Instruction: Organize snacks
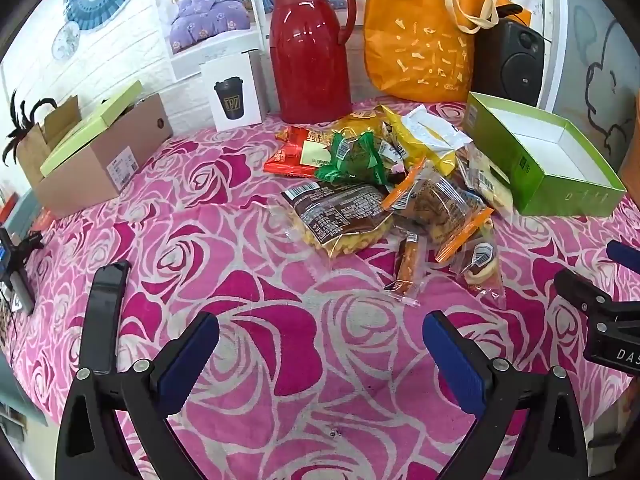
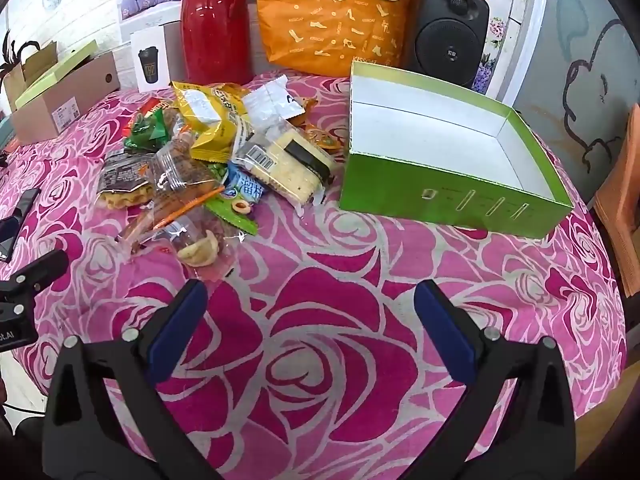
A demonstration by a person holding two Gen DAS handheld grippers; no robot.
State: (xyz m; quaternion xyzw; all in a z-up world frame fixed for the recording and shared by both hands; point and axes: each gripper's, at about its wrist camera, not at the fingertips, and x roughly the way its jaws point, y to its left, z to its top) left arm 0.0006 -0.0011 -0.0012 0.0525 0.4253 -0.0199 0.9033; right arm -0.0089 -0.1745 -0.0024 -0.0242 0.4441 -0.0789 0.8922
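Left gripper [image 1: 320, 356]: I see its jaws spread wide, holding nothing, near side of the snack pile [image 1: 384, 184].
Right gripper [image 2: 310, 324]: jaws apart too, nothing held.
Green box [image 2: 448, 196]: just right of the pile, bare inside.

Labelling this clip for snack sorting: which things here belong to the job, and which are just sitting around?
Job:
pile of wrapped snacks
open green box, nothing inside
left gripper and right gripper, both open

Bystanders:
red jug
orange bag
speaker
cardboard box
white cup carton
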